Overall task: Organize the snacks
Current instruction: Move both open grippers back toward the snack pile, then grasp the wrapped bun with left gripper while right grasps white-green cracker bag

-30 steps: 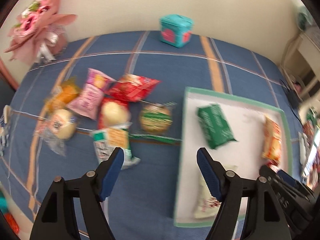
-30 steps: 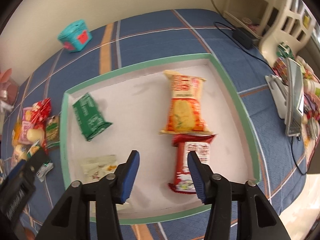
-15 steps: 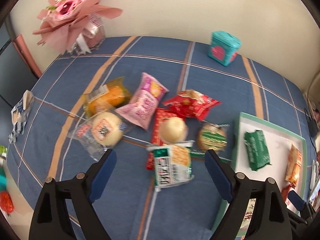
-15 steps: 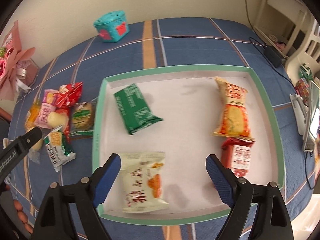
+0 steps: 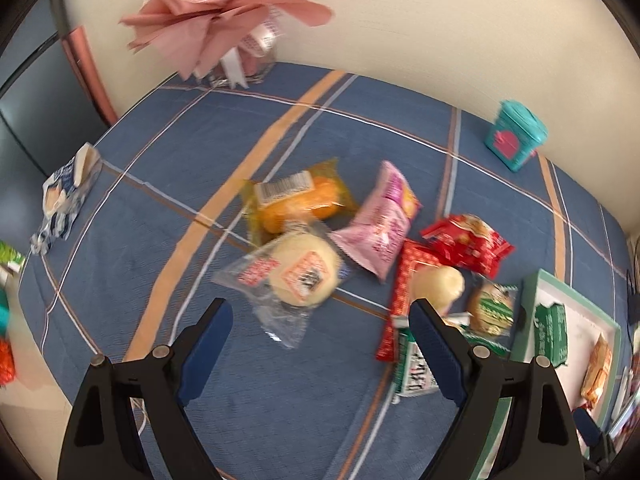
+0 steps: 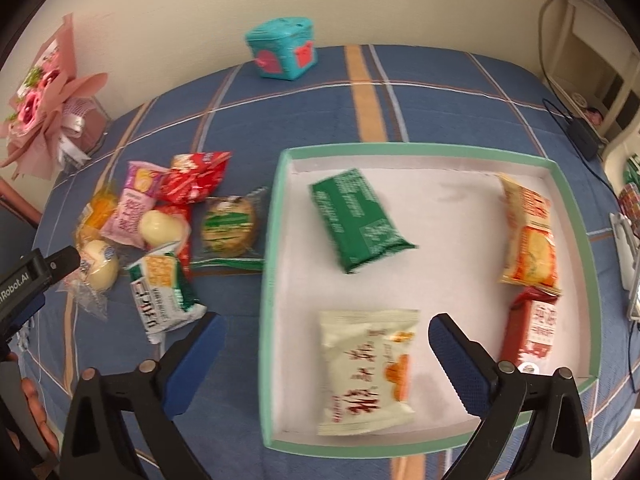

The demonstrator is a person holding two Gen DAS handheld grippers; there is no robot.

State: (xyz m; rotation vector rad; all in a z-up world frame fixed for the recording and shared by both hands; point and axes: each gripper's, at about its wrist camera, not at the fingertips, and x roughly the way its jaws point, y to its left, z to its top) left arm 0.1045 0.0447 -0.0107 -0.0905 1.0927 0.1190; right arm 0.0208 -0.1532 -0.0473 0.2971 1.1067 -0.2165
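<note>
Left wrist view: left claw (image 5: 320, 354) angled steeply down over the blue plaid worktop (image 5: 168, 184), jaws spread wide, nothing between the blue pads (image 5: 206, 354), nothing gripped. Just ahead of the pads, a clear-wrapped pale bun (image 5: 302, 274), touching an orange cake pack (image 5: 298, 202) behind it and a pink snack bag (image 5: 380, 226) to its right. Further right, a red packet (image 5: 470, 242), a red-wrapped round bun (image 5: 434, 286), a green-labelled biscuit (image 5: 490, 308) and a green-and-white pack (image 5: 414, 364) partly hidden behind the right finger. Green-rimmed tray (image 5: 528, 308) at the right edge, well apart from the claw. Pink bouquet (image 5: 224, 12) and teal box (image 5: 514, 136) near the wall at the back; a blue-and-white wrapper (image 5: 66, 196) alone at the left. Right wrist view: right claw (image 6: 326, 358) also tilted steeply down, jaws opening and already very wide, empty, left finger over the cloth outside the tray (image 6: 400, 149), right finger over its floor. Beneath the gap, lying free in the tray, a cream snack pack (image 6: 366, 368); pads not pressing on it. Also in the tray: a green packet (image 6: 356, 218), an orange-yellow bag (image 6: 528, 236) and a dark red pack (image 6: 536, 328) along the right wall. Loose snack pile just left of the tray. Left claw's black body (image 6: 28, 276) at the left edge, with fingertips of a hand (image 6: 34, 400) showing below it.
</note>
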